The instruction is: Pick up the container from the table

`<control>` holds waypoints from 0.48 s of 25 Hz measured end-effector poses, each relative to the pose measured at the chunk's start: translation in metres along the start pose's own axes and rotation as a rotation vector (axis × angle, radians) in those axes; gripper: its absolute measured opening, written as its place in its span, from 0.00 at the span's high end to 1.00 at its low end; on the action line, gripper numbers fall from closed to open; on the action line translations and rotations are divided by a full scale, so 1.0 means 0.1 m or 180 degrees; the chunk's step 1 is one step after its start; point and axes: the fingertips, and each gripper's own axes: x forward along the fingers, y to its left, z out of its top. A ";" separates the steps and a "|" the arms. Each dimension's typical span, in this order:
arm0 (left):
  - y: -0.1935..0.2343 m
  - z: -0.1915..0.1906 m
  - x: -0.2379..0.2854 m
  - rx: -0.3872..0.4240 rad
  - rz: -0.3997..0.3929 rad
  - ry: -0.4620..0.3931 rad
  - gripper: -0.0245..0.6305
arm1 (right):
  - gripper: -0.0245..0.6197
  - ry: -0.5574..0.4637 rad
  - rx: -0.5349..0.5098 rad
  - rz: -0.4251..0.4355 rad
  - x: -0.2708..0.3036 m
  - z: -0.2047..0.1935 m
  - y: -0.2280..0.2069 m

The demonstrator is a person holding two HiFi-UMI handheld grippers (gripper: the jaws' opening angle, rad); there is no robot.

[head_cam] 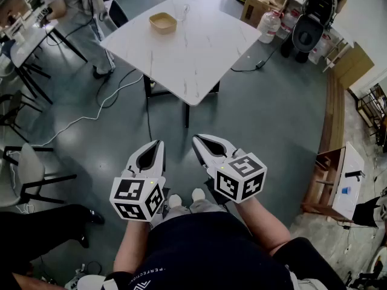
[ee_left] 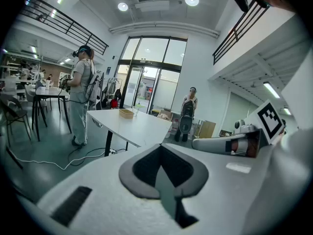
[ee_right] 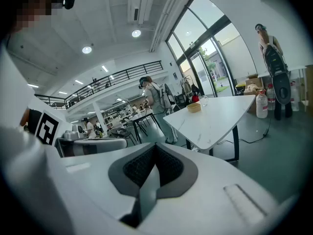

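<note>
The person stands on the grey floor (head_cam: 278,113), well back from a white marble-patterned desk (head_cam: 199,53). Both grippers are held close in front of the body, side by side and tipped slightly downward toward the desk.

The left gripper (head_cam: 159,144) has its fingers pressed together, with nothing between them. Its own view shows the dark pads meeting along a seam below the hollow. The right gripper (head_cam: 196,139) is the same, with fingers pressed together and empty. Each carries its marker cube nearest the person's forearms.

The container (head_cam: 162,22), a shallow tan bowl-like tub, sits upright on the desk near the far edge, toward the far left corner in the head view. It is well apart from both grippers. A clear glass (ee_right: 203,100) stands just beside it on the desk.

A person in grey clothing (head_cam: 75,8) stands off the desk's far left side, near other dark-legged tables. Another person (head_cam: 317,8) stands beyond the desk's right corner, beside cardboard boxes (head_cam: 260,2) and a large water bottle (head_cam: 269,26). A white cable (head_cam: 91,115) trails across the floor to the left of the desk, and a chair (head_cam: 30,168) stands at the left edge of the head view.
</note>
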 end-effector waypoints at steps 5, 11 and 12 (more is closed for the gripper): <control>0.00 -0.01 0.05 -0.0059 0.0041 -0.0001 0.97 | 0.96 -0.0014 0.0080 0.0055 0.01 0.01 -0.05; -0.02 -0.03 0.15 -0.0170 0.0108 0.0014 0.97 | 0.96 0.0068 0.0098 0.0163 0.00 -0.02 -0.16; -0.04 -0.03 0.17 -0.0176 0.0120 0.0011 0.97 | 0.96 0.0081 0.0093 0.0179 -0.01 -0.01 -0.19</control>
